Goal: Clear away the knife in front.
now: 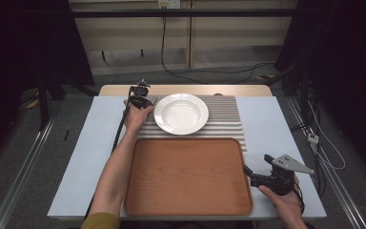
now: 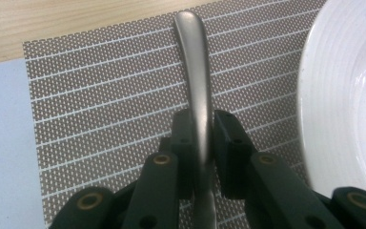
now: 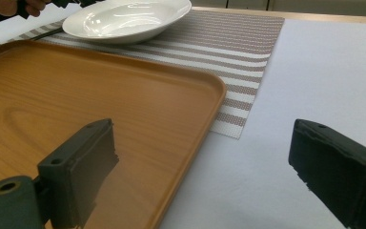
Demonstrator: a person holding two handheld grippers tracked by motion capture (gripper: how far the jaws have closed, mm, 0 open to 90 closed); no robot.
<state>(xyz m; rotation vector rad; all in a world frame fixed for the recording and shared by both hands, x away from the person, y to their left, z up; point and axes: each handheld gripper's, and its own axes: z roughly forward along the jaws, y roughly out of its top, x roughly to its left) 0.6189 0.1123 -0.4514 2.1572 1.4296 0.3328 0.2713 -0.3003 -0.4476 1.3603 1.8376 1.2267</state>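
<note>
1. Left gripper [image 2: 202,143] is clamped down on a slim, brushed-metal piece of cutlery [image 2: 196,71], both black jaws pressing the handle from either side.
2. Only the handle can be made out in the left gripper view: long, smooth, gently curved, with a rounded end. The working end runs under the gripper body, so whether it is a fork or a spoon is hard to call from there.
3. Long axis: the handle runs straight along the gripper's own line, rounded tip pointing away from the hand toward the far edge of the table.
4. It lies on the brown woven placemat with thin white stripes [image 2: 100,109], crossing those stripes nearly at right angles.
5. Just beside it sits the round white ceramic soup plate [image 2: 348,95], close to the handle but not touching it.
6. In the high view, the left gripper [image 1: 140,98] sits at the far left corner of the placemat [image 1: 226,117], hard against the left rim of the plate [image 1: 181,113].
7. Nearer the person, a rectangular orange-brown wooden tray [image 1: 188,176] overlaps the placemat's near edge.
8. Right gripper [image 3: 202,176] hovers with its jaws wide apart, nothing between them, astride the tray's right rim [image 3: 190,143] and the pale blue tabletop [image 3: 314,71].
</note>
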